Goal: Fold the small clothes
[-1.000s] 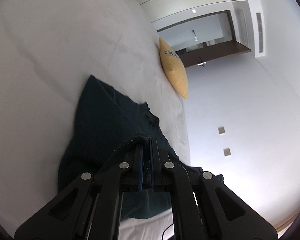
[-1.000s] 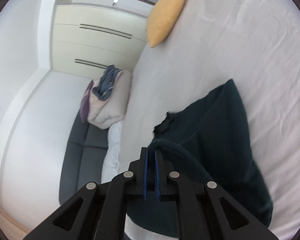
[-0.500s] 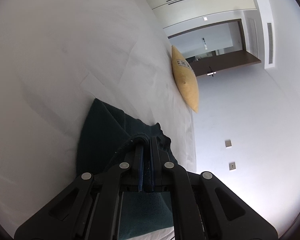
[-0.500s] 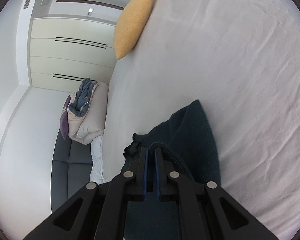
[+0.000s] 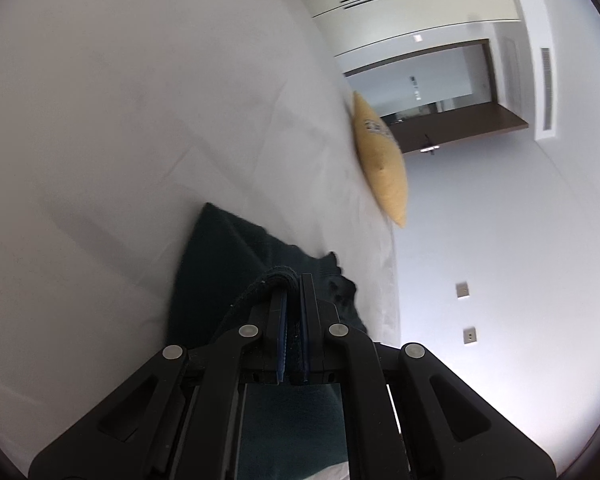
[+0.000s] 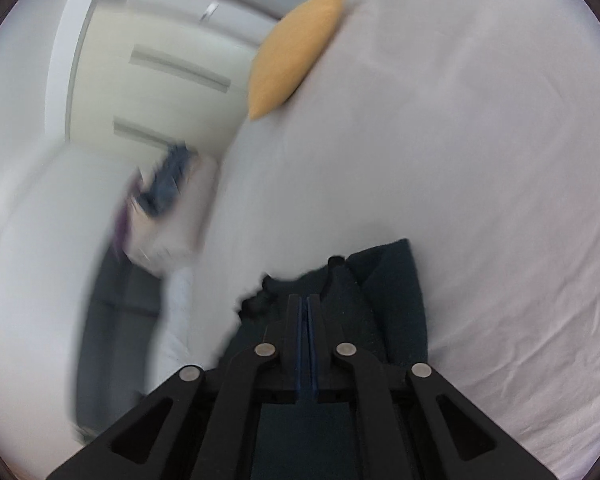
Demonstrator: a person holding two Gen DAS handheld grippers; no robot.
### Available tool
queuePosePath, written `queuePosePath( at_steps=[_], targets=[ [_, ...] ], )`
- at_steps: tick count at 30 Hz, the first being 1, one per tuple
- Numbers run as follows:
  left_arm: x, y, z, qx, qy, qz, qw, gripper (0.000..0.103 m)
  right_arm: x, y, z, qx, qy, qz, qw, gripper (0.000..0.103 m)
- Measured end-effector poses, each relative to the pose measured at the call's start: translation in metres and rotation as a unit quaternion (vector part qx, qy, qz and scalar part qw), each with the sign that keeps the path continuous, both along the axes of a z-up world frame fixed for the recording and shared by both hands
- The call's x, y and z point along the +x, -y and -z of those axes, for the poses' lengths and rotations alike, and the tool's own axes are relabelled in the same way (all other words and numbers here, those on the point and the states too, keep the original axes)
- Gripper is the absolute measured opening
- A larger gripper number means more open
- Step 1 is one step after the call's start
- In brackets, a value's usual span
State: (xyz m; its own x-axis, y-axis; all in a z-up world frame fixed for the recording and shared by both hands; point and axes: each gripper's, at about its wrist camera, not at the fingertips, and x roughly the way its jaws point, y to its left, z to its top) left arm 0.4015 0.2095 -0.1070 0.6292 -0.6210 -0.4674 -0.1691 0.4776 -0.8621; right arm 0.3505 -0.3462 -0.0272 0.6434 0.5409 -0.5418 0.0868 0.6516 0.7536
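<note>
A small dark teal garment (image 5: 216, 264) lies on a white bed sheet (image 5: 120, 120). My left gripper (image 5: 294, 284) is shut on a thick hem of the garment, which bunches over the fingertips. In the right wrist view the same garment (image 6: 396, 292) lies ahead and to the right of my right gripper (image 6: 308, 304). Its jaws are pressed together, with dark cloth close around the tips. Whether cloth is pinched between them is hidden. The right wrist view is blurred.
A yellow cushion (image 5: 380, 160) lies at the far side of the bed; it also shows in the right wrist view (image 6: 292, 52). A pile of bedding and clothes (image 6: 168, 208) sits on a dark sofa (image 6: 112, 320) beside the bed. White wardrobes and a doorway stand beyond.
Both grippers have moved forward over the bed with the garment, so less cloth shows ahead. The right gripper's jaws have closed tighter and its view has swung, blurring.
</note>
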Motion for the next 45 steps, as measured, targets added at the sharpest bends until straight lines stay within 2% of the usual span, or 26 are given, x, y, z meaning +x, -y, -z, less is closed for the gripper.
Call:
queuePosePath(
  at_steps=[1, 3, 6, 9, 10, 12, 13, 14, 15, 18, 21, 26, 27, 28, 30, 32, 35, 40, 42, 43, 45],
  targets=[
    [0.001, 0.001, 0.003, 0.003, -0.005, 0.0, 1.0, 0.004, 0.002, -0.006, -0.004, -0.033, 0.0, -0.009, 0.999, 0.027],
    [0.004, 0.001, 0.011, 0.001, -0.013, -0.002, 0.9999, 0.005, 0.01, -0.023, -0.012, -0.115, 0.002, -0.025, 0.993, 0.045],
    [0.007, 0.004, 0.022, 0.003, -0.03, 0.001, 0.9996, 0.006, 0.024, -0.036, -0.011, -0.17, -0.004, -0.039, 0.985, 0.049],
    [-0.001, 0.002, 0.023, 0.015, -0.023, 0.008, 0.9996, 0.01, 0.036, -0.041, 0.003, -0.204, -0.027, -0.059, 0.977, 0.049],
    [-0.002, 0.001, 0.02, 0.021, -0.02, 0.01, 0.9995, 0.018, 0.041, -0.044, 0.009, -0.217, -0.034, -0.069, 0.973, 0.049],
    [-0.002, -0.001, 0.01, 0.057, -0.009, -0.002, 0.9983, 0.061, 0.048, -0.051, 0.018, -0.232, -0.043, -0.088, 0.968, 0.049],
    [-0.004, -0.003, 0.005, 0.066, -0.006, -0.009, 0.9978, 0.09, 0.048, -0.051, 0.02, -0.237, -0.045, -0.092, 0.966, 0.045],
    [-0.008, -0.007, 0.0, 0.079, 0.007, -0.032, 0.9964, 0.094, 0.05, -0.054, 0.022, -0.243, -0.043, -0.095, 0.964, 0.039],
    [-0.008, -0.01, -0.003, 0.083, 0.012, -0.038, 0.9957, 0.094, 0.051, -0.054, 0.023, -0.246, -0.044, -0.097, 0.963, 0.025],
    [-0.009, -0.01, -0.015, 0.107, 0.019, -0.038, 0.9934, 0.094, 0.048, -0.05, 0.022, -0.241, -0.043, -0.087, 0.966, 0.009],
    [-0.003, 0.011, -0.023, 0.161, 0.027, 0.004, 0.9866, 0.094, 0.049, -0.047, 0.022, -0.229, -0.036, -0.077, 0.97, 0.008],
    [0.014, 0.04, -0.025, 0.218, 0.03, 0.056, 0.9738, 0.093, 0.042, -0.041, 0.015, -0.205, -0.015, -0.064, 0.977, 0.008],
    [0.022, 0.049, -0.023, 0.236, 0.028, 0.07, 0.9687, 0.09, 0.041, -0.04, 0.015, -0.202, -0.016, -0.064, 0.977, 0.008],
    [0.028, 0.056, -0.022, 0.253, 0.026, 0.08, 0.9639, 0.083, 0.041, -0.041, 0.015, -0.201, -0.016, -0.065, 0.977, 0.009],
    [0.041, 0.074, -0.017, 0.296, 0.018, 0.119, 0.9478, 0.076, 0.04, -0.039, 0.014, -0.194, -0.012, -0.07, 0.979, 0.012],
    [0.053, 0.091, -0.012, 0.332, 0.016, 0.149, 0.9314, 0.06, 0.039, -0.037, 0.015, -0.188, -0.012, -0.073, 0.979, 0.014],
    [0.068, 0.106, -0.004, 0.371, 0.009, 0.173, 0.9124, 0.057, 0.038, -0.036, 0.015, -0.188, -0.005, -0.075, 0.979, 0.017],
    [0.082, 0.109, 0.005, 0.383, 0.006, 0.181, 0.9057, 0.057, 0.041, -0.04, 0.015, -0.192, -0.001, -0.086, 0.978, 0.017],
    [0.088, 0.116, 0.011, 0.394, -0.001, 0.193, 0.8987, 0.044, 0.041, -0.042, 0.013, -0.193, 0.006, -0.089, 0.977, 0.017],
    [0.088, 0.116, 0.011, 0.394, -0.002, 0.197, 0.8977, 0.028, 0.042, -0.043, 0.013, -0.195, 0.008, -0.091, 0.977, 0.017],
    [0.088, 0.12, 0.014, 0.396, 0.0, 0.196, 0.8971, 0.02, 0.045, -0.047, 0.011, -0.208, 0.012, -0.097, 0.973, 0.017]
  ],
)
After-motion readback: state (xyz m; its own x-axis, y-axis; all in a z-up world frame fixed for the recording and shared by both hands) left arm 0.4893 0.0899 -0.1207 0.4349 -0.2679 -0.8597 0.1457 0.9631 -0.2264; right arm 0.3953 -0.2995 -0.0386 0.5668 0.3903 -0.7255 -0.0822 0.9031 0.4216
